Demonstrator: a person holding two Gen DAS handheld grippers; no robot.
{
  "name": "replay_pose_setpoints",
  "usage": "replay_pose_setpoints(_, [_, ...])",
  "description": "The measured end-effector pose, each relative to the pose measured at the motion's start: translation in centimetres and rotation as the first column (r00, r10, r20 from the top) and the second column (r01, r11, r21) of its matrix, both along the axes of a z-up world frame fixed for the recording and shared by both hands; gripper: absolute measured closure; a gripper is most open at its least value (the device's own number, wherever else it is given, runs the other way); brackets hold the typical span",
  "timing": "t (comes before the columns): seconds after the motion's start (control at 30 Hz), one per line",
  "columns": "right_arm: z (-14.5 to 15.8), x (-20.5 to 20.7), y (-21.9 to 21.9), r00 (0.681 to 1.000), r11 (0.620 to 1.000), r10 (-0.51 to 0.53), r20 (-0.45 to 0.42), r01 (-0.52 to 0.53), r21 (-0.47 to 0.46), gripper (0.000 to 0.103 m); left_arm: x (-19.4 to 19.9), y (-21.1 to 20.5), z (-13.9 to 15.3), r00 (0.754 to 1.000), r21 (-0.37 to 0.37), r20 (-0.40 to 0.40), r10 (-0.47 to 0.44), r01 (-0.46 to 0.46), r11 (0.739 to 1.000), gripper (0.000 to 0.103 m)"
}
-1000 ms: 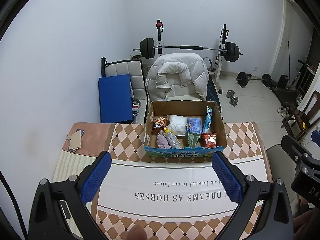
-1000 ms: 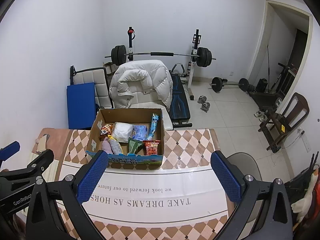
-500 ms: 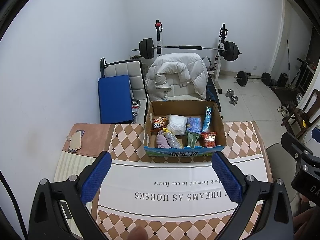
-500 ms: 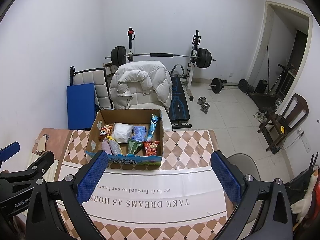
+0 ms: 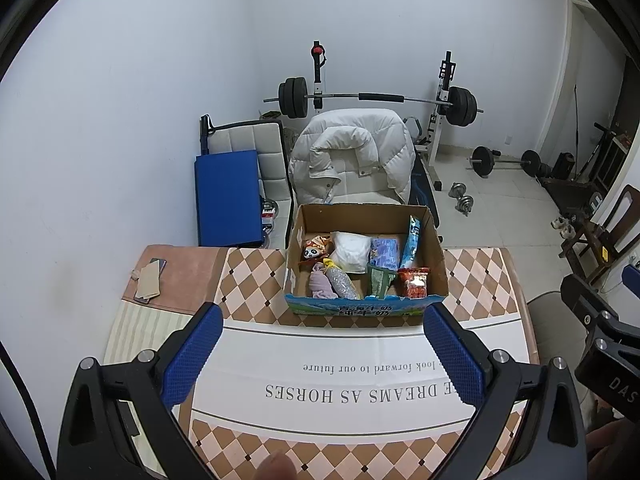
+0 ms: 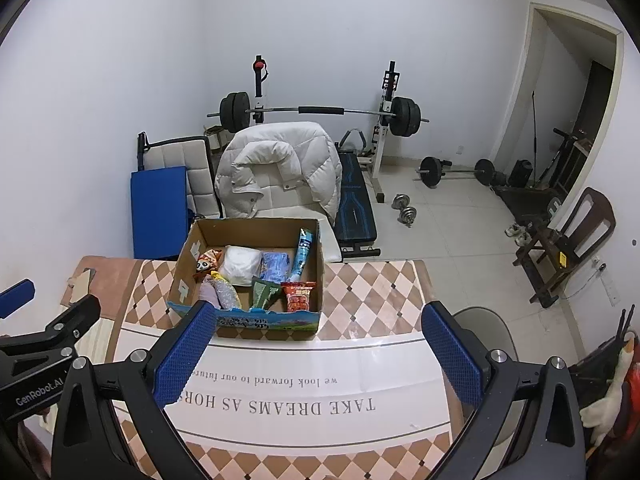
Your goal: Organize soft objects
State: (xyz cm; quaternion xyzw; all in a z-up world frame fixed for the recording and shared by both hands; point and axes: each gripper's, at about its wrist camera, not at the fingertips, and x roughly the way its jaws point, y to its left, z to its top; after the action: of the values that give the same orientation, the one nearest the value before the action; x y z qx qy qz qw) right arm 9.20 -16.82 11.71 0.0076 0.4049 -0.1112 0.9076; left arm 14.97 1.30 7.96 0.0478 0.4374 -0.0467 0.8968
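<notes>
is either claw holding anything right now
No. The left claw and right claw are both open and empty; the soft items sit in the cardboard box.

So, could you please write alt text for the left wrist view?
The open left gripper hovers empty above a table with a checkered cloth, facing an open cardboard box of snack packets and soft items. The right gripper shows at the right edge; behind are a white jacket and barbell rack.
</notes>
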Motion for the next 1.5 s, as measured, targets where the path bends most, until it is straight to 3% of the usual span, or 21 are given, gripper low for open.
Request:
replay_pose_setpoints(0.27, [0.6,-0.5,0.0,0.999,0.999,-0.016,0.029,0.017,-0.036,0.000,-0.2,-0.4,0.8,1.000,-0.005,0.011,0.013,-0.013,1.000,0.000])
replay_pose_setpoints(1.5, [0.7,-1.4,-0.7,0.999,0.999,-0.027,0.032,0.028,-0.031,0.000,-1.0,0.0,1.1,1.000,-0.021,0.012,0.011,-0.011,1.000,0.000])
